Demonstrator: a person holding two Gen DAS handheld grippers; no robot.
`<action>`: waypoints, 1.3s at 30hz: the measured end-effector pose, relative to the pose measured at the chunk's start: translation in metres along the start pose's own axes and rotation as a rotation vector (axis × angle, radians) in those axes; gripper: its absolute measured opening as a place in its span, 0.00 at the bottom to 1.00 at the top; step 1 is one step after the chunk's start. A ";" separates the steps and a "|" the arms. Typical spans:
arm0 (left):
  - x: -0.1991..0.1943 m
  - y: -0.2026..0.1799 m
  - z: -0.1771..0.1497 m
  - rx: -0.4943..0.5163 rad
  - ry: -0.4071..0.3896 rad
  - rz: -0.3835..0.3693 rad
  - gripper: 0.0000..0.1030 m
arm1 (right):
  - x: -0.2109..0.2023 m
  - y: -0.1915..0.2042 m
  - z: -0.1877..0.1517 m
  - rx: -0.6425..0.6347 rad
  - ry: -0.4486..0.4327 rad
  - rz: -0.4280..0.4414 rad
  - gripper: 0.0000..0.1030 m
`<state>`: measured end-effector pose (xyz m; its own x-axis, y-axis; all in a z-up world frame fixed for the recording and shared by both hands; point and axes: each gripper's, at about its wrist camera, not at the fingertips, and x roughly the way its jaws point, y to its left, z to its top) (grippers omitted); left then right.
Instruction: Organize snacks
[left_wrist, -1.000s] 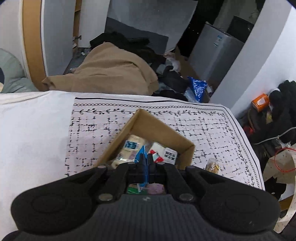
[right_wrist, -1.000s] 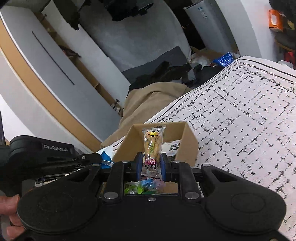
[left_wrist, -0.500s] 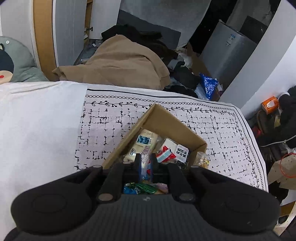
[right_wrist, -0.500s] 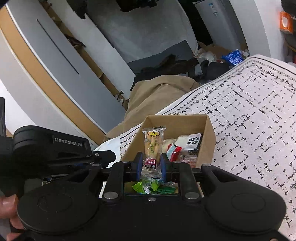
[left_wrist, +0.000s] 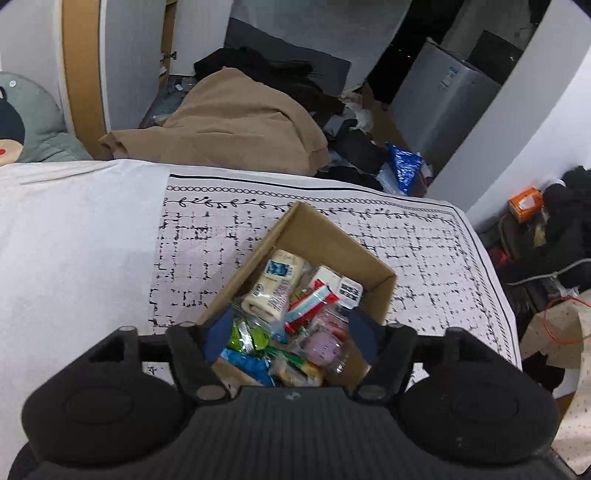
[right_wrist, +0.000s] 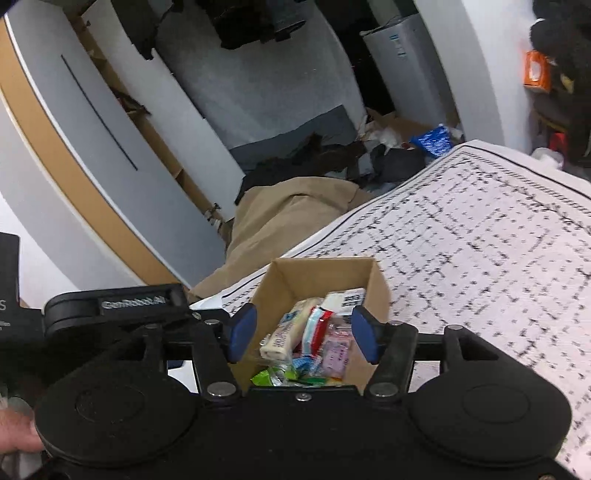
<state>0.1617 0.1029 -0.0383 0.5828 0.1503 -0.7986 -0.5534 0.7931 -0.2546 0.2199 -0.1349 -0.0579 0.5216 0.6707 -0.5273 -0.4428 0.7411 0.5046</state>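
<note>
Both tools sit over the cardboard box (left_wrist: 334, 240), which rests on the patterned cloth (left_wrist: 207, 240) so you can drop items from above. Your left gripper (left_wrist: 291, 332) has its jaws spread wide with nothing between the blue pads (left_wrist: 218, 332); your right gripper (right_wrist: 301, 332) is likewise spread and empty. The snacks (left_wrist: 291, 310) lie heaped inside the box: a cream packet (left_wrist: 275, 286) leans on the far-left wall, a red-and-white wrapper (left_wrist: 310, 304) beside it, green and blue ones nearer you. You hold high, likely to clear the walls. No snack shows on the cloth outside the box.
</note>
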 end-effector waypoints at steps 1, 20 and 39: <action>-0.003 0.000 0.000 0.002 -0.001 -0.009 0.75 | -0.003 -0.001 0.000 0.005 0.001 -0.011 0.56; -0.072 -0.008 -0.018 0.115 -0.020 -0.118 0.93 | -0.082 0.006 0.000 0.046 -0.086 -0.118 0.98; -0.139 0.002 -0.045 0.183 -0.088 -0.222 1.00 | -0.149 0.030 -0.015 0.005 -0.131 -0.151 1.00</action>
<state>0.0532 0.0573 0.0474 0.7315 0.0061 -0.6818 -0.2952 0.9042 -0.3086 0.1176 -0.2122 0.0252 0.6724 0.5418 -0.5043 -0.3490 0.8329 0.4295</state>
